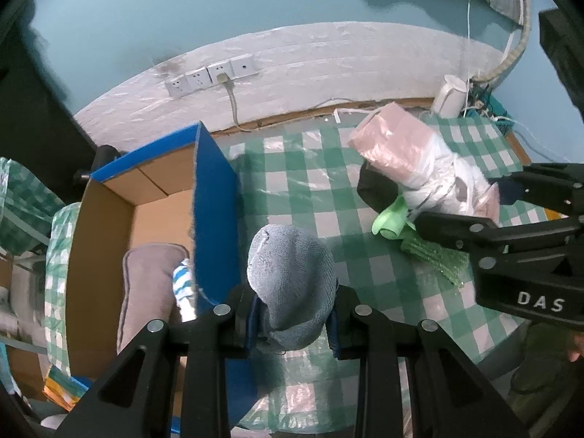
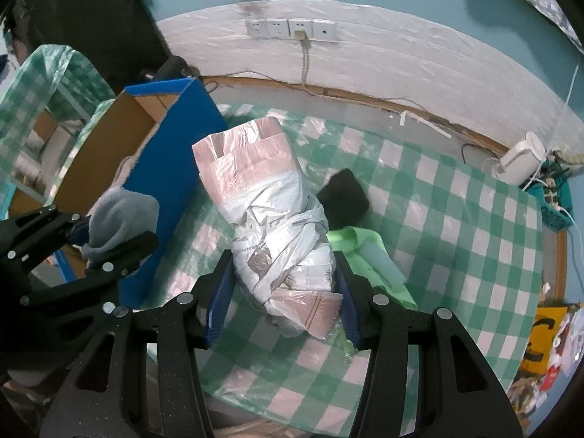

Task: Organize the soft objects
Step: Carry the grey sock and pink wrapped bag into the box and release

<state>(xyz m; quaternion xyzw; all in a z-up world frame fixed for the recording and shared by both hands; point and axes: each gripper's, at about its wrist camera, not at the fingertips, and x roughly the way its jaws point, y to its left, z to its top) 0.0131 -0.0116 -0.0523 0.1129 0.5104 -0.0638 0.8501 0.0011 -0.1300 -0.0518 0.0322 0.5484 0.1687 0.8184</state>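
Note:
My left gripper (image 1: 294, 319) is shut on a grey-blue knitted cloth (image 1: 292, 277), held just right of the blue cardboard box (image 1: 215, 211). The box holds a grey cushion (image 1: 149, 292) and a blue-striped cloth (image 1: 184, 288). In the right wrist view the same cloth (image 2: 120, 219) hangs beside the box (image 2: 175, 168). My right gripper (image 2: 283, 295) grips a pink-and-white plastic bag bundle (image 2: 270, 211) between its blue pads; it also shows in the left wrist view (image 1: 419, 168). A black soft item (image 2: 345, 197) and a green item (image 2: 365, 255) lie beside the bundle.
The table has a green-checked cloth (image 2: 456, 237) under clear plastic. A white wall strip with sockets (image 2: 292, 29) runs behind. A white device (image 2: 518, 160) and cables sit at the far right corner. Green bubble wrap (image 1: 434, 255) lies near the right gripper.

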